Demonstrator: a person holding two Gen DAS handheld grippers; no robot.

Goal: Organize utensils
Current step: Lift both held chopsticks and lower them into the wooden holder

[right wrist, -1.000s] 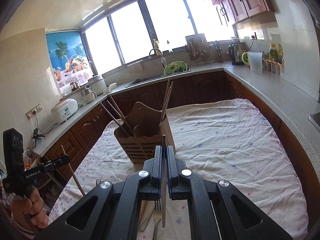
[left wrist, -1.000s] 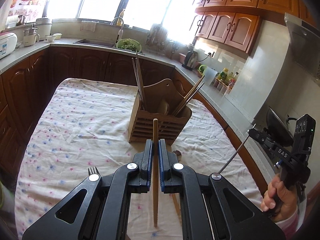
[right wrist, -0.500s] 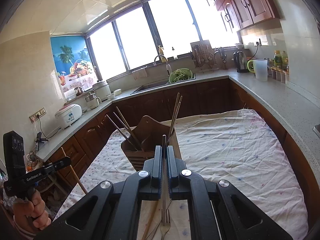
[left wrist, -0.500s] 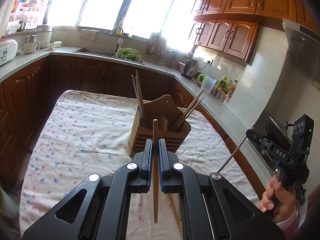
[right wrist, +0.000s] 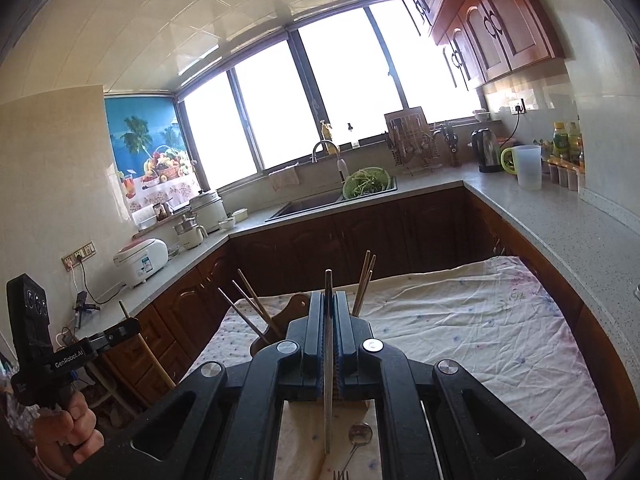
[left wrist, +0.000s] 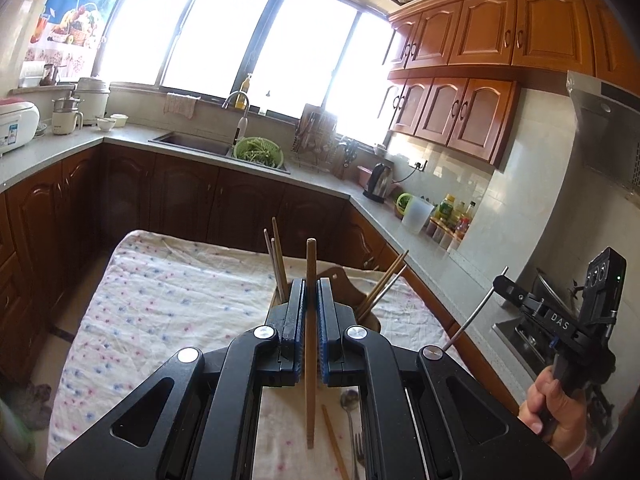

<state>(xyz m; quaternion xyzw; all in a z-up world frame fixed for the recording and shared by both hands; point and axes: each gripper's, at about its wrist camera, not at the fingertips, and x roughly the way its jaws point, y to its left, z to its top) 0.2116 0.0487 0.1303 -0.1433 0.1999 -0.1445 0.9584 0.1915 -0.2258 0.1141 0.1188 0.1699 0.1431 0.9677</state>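
Both grippers have risen above the wooden holder (left wrist: 356, 300): left gripper (left wrist: 311, 312) clamps a wooden chopstick (left wrist: 311, 360), right gripper (right wrist: 329, 328) a metal chopstick (right wrist: 328, 360). Next, lower each tip-first into a compartment.

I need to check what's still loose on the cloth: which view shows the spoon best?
The right wrist view: the spoon lies on the cloth just below the right gripper, bowl and handle visible. In the left wrist view the spoon is wedged between the left gripper arms, partly hidden.
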